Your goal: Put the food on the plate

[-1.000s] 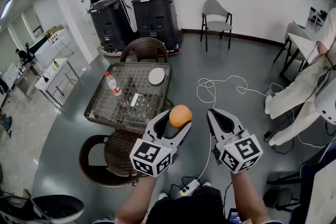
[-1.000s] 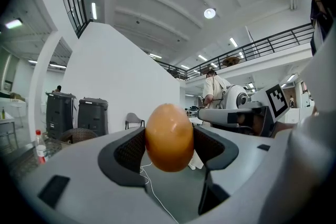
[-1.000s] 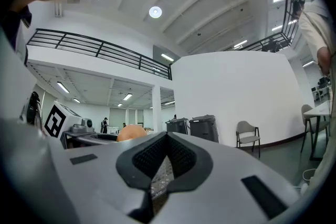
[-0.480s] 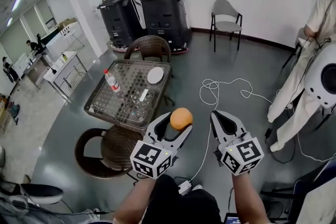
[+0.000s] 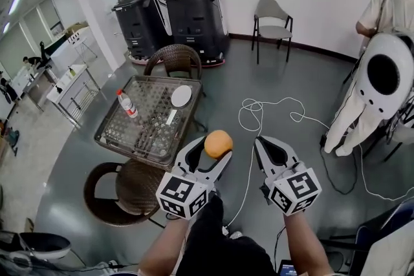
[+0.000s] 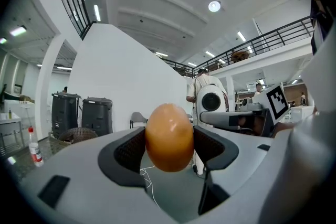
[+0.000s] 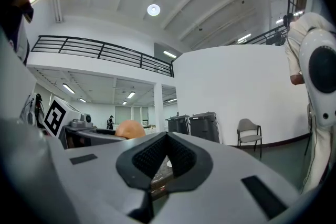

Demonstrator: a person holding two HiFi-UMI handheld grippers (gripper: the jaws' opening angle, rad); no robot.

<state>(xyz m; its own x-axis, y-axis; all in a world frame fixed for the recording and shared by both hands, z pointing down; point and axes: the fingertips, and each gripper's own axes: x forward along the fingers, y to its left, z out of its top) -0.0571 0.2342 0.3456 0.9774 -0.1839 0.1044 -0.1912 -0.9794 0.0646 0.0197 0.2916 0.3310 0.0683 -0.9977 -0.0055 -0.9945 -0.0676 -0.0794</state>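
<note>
Left gripper (image 5: 217, 147) is pinching the food in the air, well short of the table.
Nearest, its jaws are clamping a round orange item (image 5: 218, 143), possibly an orange, above the grey floor. Just beside it, the right gripper (image 5: 264, 144) is riding with its jaws pressed together, nothing between them. Farther off, the white plate (image 5: 181, 96) is sitting bare on the glass table (image 5: 147, 129), near a bottle (image 5: 127, 104).

The table (image 5: 123, 134), bearing the plate (image 5: 181, 96) right of the bottle (image 5: 127, 105), stands between a far chair (image 5: 176, 60) and a near chair (image 5: 123, 194).
</note>
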